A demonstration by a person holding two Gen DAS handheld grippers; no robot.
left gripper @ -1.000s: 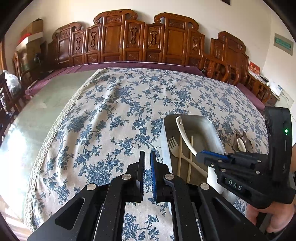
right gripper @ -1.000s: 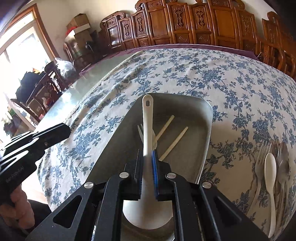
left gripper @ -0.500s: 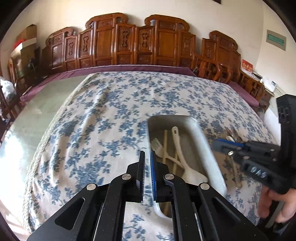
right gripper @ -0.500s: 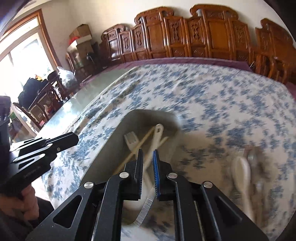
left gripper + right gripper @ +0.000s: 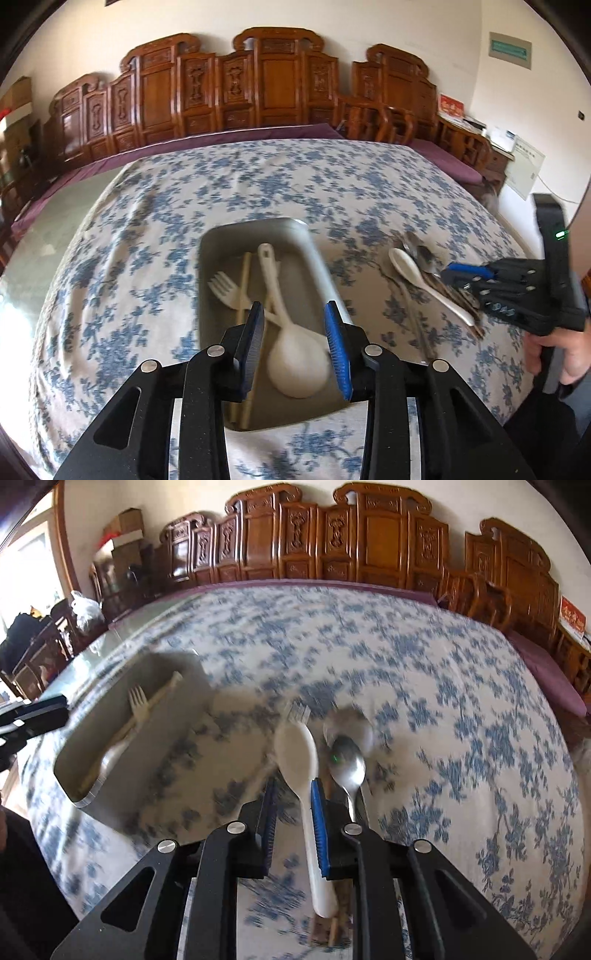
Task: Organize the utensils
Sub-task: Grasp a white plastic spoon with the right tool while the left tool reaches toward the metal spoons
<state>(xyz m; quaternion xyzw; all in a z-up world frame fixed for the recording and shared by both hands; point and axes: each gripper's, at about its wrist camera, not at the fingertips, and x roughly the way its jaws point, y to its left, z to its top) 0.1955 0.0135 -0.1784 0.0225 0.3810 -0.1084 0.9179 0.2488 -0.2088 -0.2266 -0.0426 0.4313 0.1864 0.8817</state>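
A metal tray on the flowered cloth holds a big white spoon, a white fork and chopsticks. My left gripper hangs over the tray's near end with its jaws opening. Nothing is gripped, and the big spoon lies below the gap. To the right of the tray lie loose utensils, among them a white spoon and a metal spoon. My right gripper is over that pile with its jaws opening. The white spoon's handle runs between them, close to the blue pad.
Carved wooden chairs line the far wall behind the table. The cloth ends at bare glass tabletop on the left. A hand holds the right gripper at the table's right edge. The tray sits left of the right gripper.
The right gripper let the big white spoon go into the tray and swung right to the loose pile. The left gripper moved over the tray and its jaws parted.
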